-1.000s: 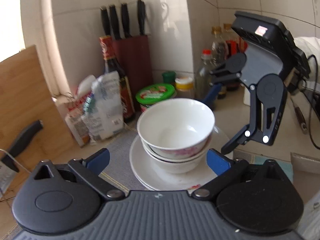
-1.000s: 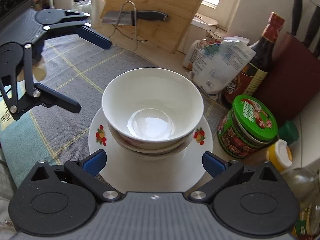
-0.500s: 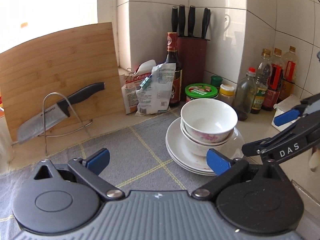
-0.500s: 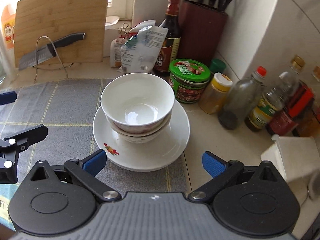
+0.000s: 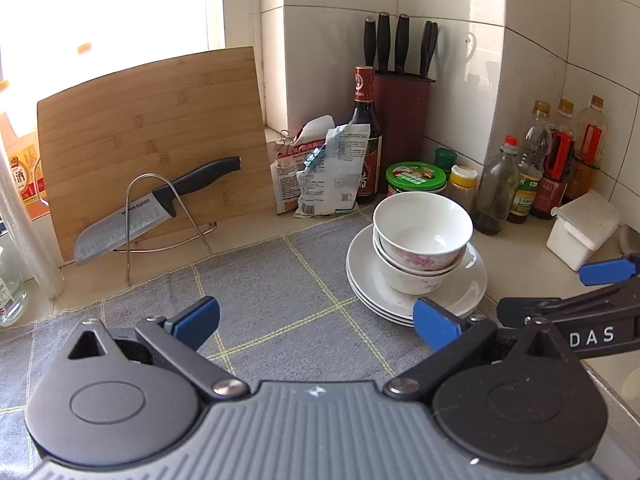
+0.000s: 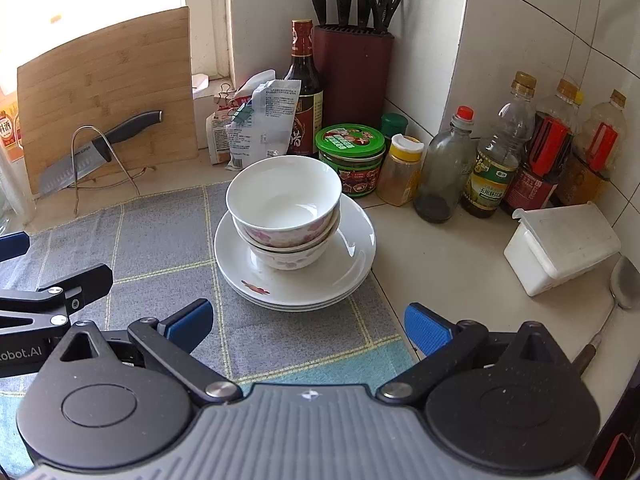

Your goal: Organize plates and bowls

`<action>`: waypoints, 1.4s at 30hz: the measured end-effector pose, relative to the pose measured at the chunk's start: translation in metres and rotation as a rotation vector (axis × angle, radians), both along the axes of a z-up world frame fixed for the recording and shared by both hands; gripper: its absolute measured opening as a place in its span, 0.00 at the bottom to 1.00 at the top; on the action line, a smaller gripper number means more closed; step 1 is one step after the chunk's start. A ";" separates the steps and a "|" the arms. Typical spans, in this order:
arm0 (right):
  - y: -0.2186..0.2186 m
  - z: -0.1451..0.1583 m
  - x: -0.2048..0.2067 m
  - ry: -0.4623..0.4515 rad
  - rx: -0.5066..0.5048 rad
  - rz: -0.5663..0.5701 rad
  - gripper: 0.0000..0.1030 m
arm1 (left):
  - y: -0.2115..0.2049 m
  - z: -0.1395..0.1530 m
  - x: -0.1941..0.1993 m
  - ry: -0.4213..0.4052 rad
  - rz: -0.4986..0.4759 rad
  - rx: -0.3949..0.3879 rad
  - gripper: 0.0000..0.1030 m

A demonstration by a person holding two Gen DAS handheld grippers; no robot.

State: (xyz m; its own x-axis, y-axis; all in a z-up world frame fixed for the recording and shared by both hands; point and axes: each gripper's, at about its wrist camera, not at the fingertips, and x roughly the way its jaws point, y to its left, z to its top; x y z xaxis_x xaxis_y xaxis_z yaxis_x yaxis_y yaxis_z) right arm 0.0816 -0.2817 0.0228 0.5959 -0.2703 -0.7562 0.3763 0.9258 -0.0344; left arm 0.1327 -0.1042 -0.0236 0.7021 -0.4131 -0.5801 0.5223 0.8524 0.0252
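Two nested bowls (image 6: 286, 210) sit on the stacked plates (image 6: 344, 272) at frame centre on the table (image 6: 452, 264). The right gripper (image 6: 306, 326), wide open and empty, faces the stack squarely; the left gripper (image 5: 316, 320), equally open and empty, has it toward its right.

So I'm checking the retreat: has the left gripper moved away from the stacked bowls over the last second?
Yes. The left gripper has backed away: the stacked bowls, which sat right between its open jaws, now stand farther ahead and to the right, beside the green-lidded jar.
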 end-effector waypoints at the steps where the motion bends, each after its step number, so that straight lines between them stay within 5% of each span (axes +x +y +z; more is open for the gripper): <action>1: 0.000 0.000 -0.001 -0.002 0.003 -0.004 1.00 | 0.000 0.000 0.001 0.003 0.008 0.000 0.99; 42: -0.004 0.009 -0.005 -0.039 0.003 -0.036 1.00 | -0.003 0.008 0.000 0.013 0.039 -0.001 0.99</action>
State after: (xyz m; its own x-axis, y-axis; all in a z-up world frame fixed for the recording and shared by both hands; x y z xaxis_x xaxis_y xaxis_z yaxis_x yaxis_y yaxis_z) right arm 0.0763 -0.2854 0.0315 0.6149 -0.2900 -0.7334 0.4104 0.9117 -0.0164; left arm 0.1325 -0.1072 -0.0158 0.7096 -0.3864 -0.5892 0.4894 0.8719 0.0176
